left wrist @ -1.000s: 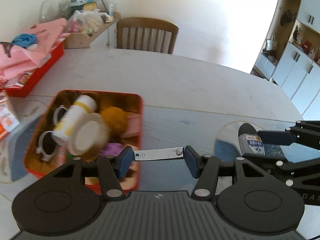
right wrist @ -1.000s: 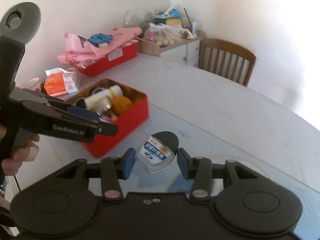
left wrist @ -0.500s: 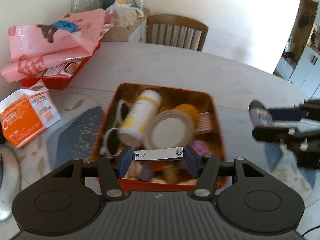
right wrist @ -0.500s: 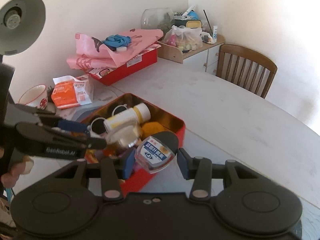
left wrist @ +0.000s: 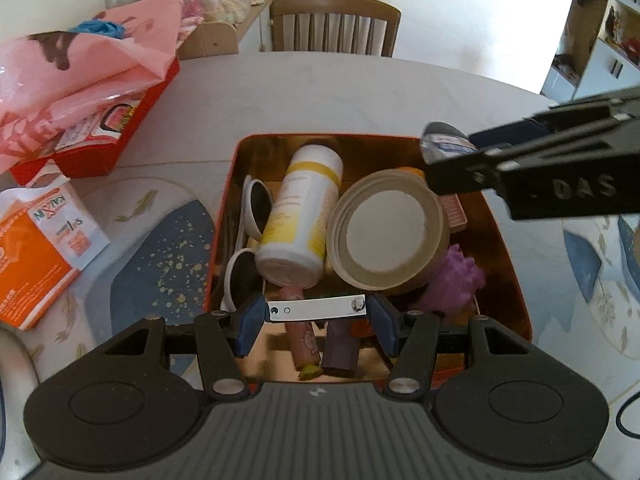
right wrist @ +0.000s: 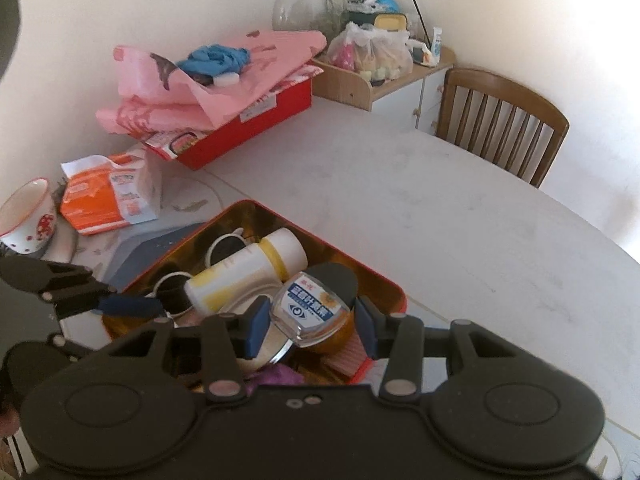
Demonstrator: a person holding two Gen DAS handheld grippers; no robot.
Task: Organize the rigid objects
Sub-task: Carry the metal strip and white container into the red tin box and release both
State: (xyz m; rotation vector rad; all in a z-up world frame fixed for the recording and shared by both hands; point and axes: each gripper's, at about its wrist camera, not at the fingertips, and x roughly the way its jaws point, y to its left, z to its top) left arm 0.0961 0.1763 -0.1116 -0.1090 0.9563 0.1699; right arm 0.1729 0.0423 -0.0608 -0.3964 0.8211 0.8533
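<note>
Both hands are at the red tin with something to add. The left gripper has its fingers clamped on a flat metal bar, held crosswise by its ends, hanging over the tin's near edge at about 6 o'clock in the left view. The right gripper has its fingers closed on a small clear bottle with a dark cap and a blue-and-white label, tilted, and it hangs over the tin's right-hand side; in the left view that bottle shows at about 2 o'clock, above the rim.

The tin already looks well filled. Lying in it are a white bottle with a yellow band, a round beige lid leaning against it, white-framed sunglasses along the left wall, a purple lump at the right, and a few smaller bits near the front that I cannot identify.

As I judge it, most of the gathering is done, and what is left for these two pieces is only the drop: neither has been let go yet. Free room is scarce, so the bar would likely go down in the front gap and the bottle by the right wall.

Elsewhere on the tabletop an orange packet and a bowl sit at about 9 o'clock, outside the tin; whether they belong to the task I cannot tell.
</note>
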